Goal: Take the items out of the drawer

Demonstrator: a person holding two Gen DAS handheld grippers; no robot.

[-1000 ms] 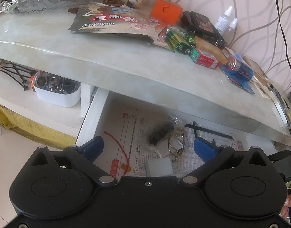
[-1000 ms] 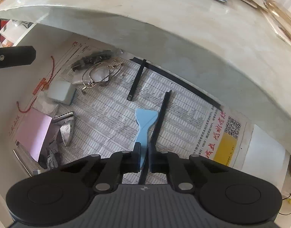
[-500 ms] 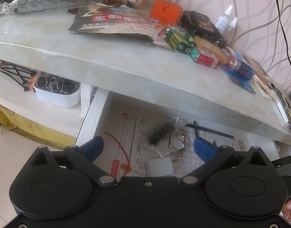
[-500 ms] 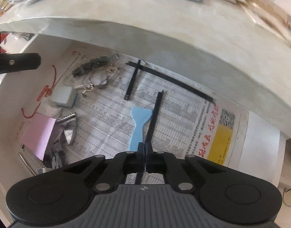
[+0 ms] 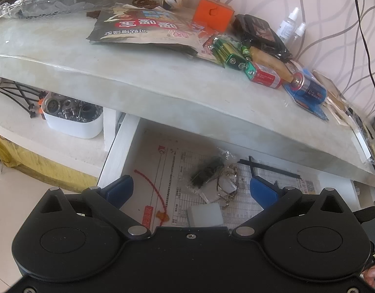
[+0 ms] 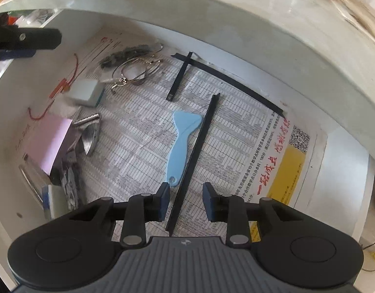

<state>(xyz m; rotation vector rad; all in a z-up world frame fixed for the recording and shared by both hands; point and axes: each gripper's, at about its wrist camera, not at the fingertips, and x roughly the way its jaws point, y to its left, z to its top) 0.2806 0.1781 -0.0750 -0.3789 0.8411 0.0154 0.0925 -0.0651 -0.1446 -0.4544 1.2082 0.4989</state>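
The open drawer (image 6: pixel 346 171) is lined with printed paper. On it lie a light blue plastic scraper (image 6: pixel 182 141), a long black strip (image 6: pixel 198 151), two more black strips (image 6: pixel 179 78), wire-rimmed glasses (image 6: pixel 136 70), a small white box (image 6: pixel 86 92), a pink pad (image 6: pixel 48 139) and a metal clip (image 6: pixel 89 136). My right gripper (image 6: pixel 186 193) points down into the drawer and its jaws are opening. The long black strip runs between them, untouched by the pads. My left gripper (image 5: pixel 191 186) hovers wide open over the drawer's left part, above the glasses (image 5: pixel 227 185) and white box (image 5: pixel 204 213), holding nothing.
The countertop (image 5: pixel 138 73) overhangs the drawer and carries a snack bag (image 5: pixel 143 29), batteries (image 5: pixel 265 75), an orange box (image 5: pixel 213 12) and small bottles (image 5: pixel 289 24). A white bin of metal parts (image 5: pixel 72 114) and cable ties sit on the shelf to the left.
The right gripper's jaws, shut on the long black strip before, have parted; the strip now lies free between them. The left gripper has stayed put.
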